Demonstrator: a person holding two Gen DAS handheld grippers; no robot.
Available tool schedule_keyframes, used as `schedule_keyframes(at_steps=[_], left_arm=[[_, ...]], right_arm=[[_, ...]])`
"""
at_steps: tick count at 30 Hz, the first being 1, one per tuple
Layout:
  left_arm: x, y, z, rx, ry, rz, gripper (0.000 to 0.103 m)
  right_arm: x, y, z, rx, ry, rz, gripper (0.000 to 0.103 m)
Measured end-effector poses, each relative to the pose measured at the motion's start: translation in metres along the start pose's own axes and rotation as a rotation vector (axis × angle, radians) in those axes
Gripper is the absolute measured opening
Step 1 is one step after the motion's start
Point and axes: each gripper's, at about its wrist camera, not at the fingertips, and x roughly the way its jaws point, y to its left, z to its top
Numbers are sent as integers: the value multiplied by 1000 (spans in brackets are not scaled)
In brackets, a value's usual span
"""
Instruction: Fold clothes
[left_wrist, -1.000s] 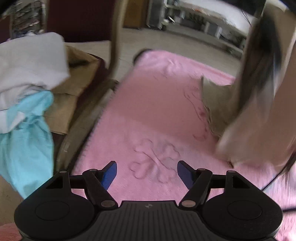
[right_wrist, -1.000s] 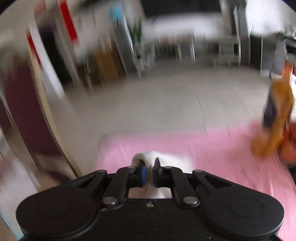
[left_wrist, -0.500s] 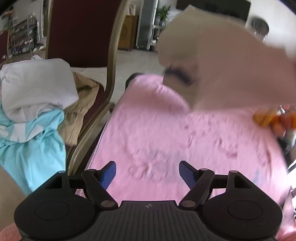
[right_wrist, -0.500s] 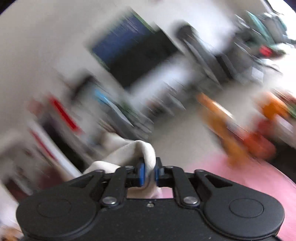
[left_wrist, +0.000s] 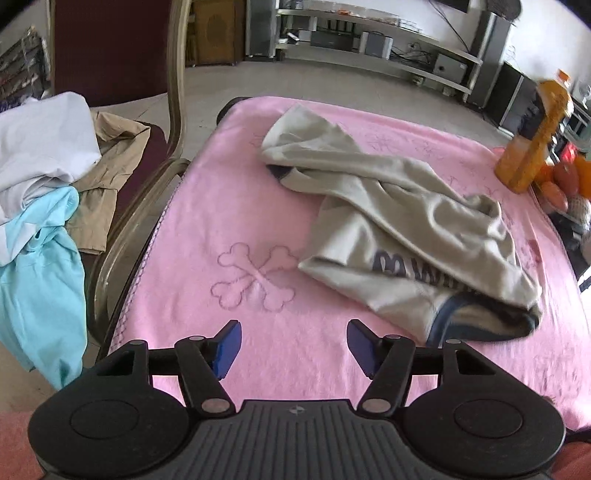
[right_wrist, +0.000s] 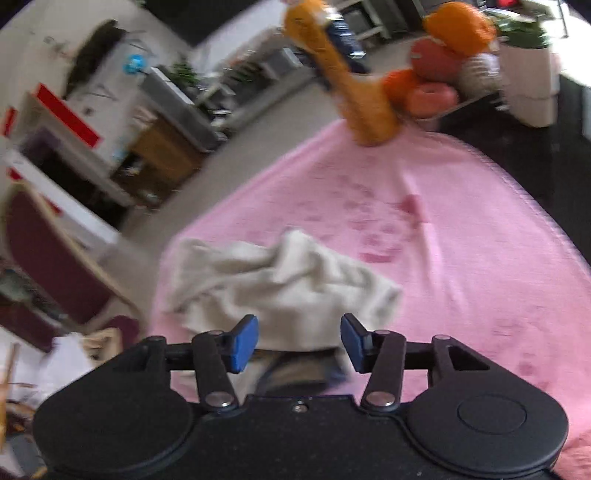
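Left wrist view: the beige sweatshirt (left_wrist: 402, 229) is now lying crumpled on the pink blanket (left_wrist: 229, 192) covering the desk, bunched toward the right side with its navy lettering and collar showing. Half a second ago it was up in the air, so it's just been dropped there. It's nowhere near flat, so I'd guess it needs spreading out before any folding. The left gripper (left_wrist: 293, 341) hovers low over the near edge of the blanket, fingers spread wide with nothing between them. More clothes (left_wrist: 40, 173) are piled on the chair (left_wrist: 173, 110) off to the left.

Right wrist view: blurry and tilted, so this hand is mid-swing. The right gripper (right_wrist: 298, 341) was pinching the fabric a moment ago; now its fingers are spread apart and empty, hanging right over the sweatshirt (right_wrist: 280, 284). An orange bottle (right_wrist: 347, 88) and fruit (right_wrist: 439, 70) sit at the far edge.
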Motion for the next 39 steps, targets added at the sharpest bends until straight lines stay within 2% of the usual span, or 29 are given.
schedule_keyframes(at_steps=[3, 4, 7, 9, 12, 15, 17, 19, 24, 30, 32, 34, 37, 38, 39], left_arm=[[11, 2, 12, -11, -9, -5, 62], [17, 3, 13, -13, -5, -10, 67], [35, 6, 16, -16, 8, -24, 69], [47, 8, 18, -18, 16, -34, 67], [66, 11, 21, -21, 29, -48, 65], [84, 14, 24, -24, 41, -62, 54], [95, 15, 26, -25, 46, -65, 47], [101, 13, 28, -16, 35, -37, 41], [113, 1, 31, 22, 27, -23, 43], [121, 1, 37, -35, -6, -39, 41], [123, 0, 37, -48, -11, -49, 44], [122, -8, 34, -18, -15, -55, 45], [125, -22, 32, 46, -34, -5, 44], [126, -26, 32, 68, -42, 12, 39], [126, -30, 31, 90, -56, 31, 30]], right_arm=[[6, 16, 12, -47, -32, 67, 53], [7, 21, 15, -71, -47, 73, 55], [21, 23, 25, -149, -87, 29, 56], [38, 15, 25, -165, -57, -16, 56], [61, 2, 16, -156, 44, -101, 56], [76, -6, 9, -146, 118, -160, 56], [75, -10, 7, -123, 121, -155, 56], [74, -13, 6, -98, 120, -145, 56], [78, -20, 7, -58, 136, -119, 56], [72, -23, 5, -49, 123, -108, 56], [72, -23, 5, -53, 125, -111, 56], [72, -23, 5, -54, 120, -114, 56], [73, -23, 6, -49, 104, -126, 56], [73, -24, 6, -48, 99, -133, 56], [72, -24, 6, -47, 93, -140, 56]])
